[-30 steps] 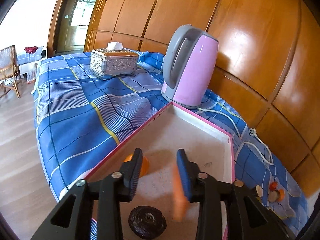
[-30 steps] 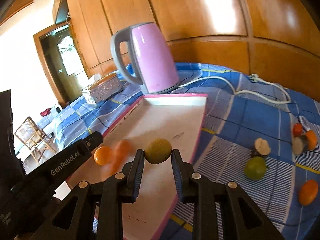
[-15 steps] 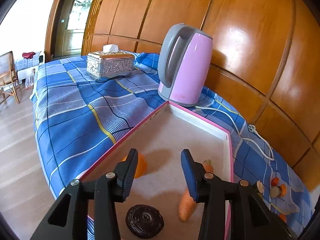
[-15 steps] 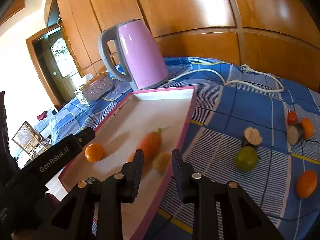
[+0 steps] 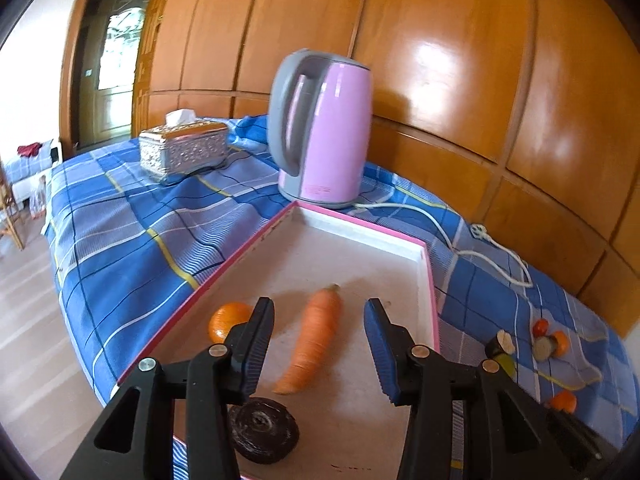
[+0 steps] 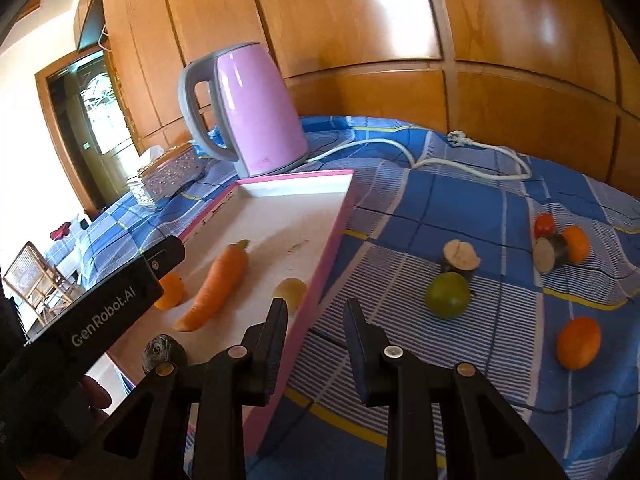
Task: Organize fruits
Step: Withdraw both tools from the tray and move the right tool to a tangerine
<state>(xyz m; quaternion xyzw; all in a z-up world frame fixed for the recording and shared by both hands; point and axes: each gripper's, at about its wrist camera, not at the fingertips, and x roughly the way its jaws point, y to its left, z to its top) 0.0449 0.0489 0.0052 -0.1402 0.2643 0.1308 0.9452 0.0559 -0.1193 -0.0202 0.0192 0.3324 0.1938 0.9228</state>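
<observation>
A pink-rimmed white tray (image 5: 430, 280) (image 6: 336, 232) lies on the blue checked cloth. In it are a carrot (image 5: 316, 336) (image 6: 218, 284), an orange (image 5: 224, 320), a dark round disc (image 5: 264, 432) and a yellowish fruit (image 6: 292, 290) by the right rim. My left gripper (image 5: 319, 306) hovers open over the tray's near end with nothing between its pads. My right gripper (image 6: 316, 306) hangs above the tray's right rim, its jaws close together and empty. On the cloth to the right lie a green fruit (image 6: 447, 294), an orange (image 6: 579, 342) and cut pieces (image 6: 460, 256).
A pink kettle (image 5: 320, 128) (image 6: 252, 112) stands just behind the tray, its white cord (image 6: 440, 152) trailing right along the wooden wall. A silver tissue box (image 5: 184, 148) sits farther left. More small fruits (image 6: 560, 240) cluster at the far right. The cloth drops off at the left.
The carrot fell from my left gripper into the tray and its jaws widened. The yellowish fruit left my right gripper and landed in the tray. Both views have swung to the right.
</observation>
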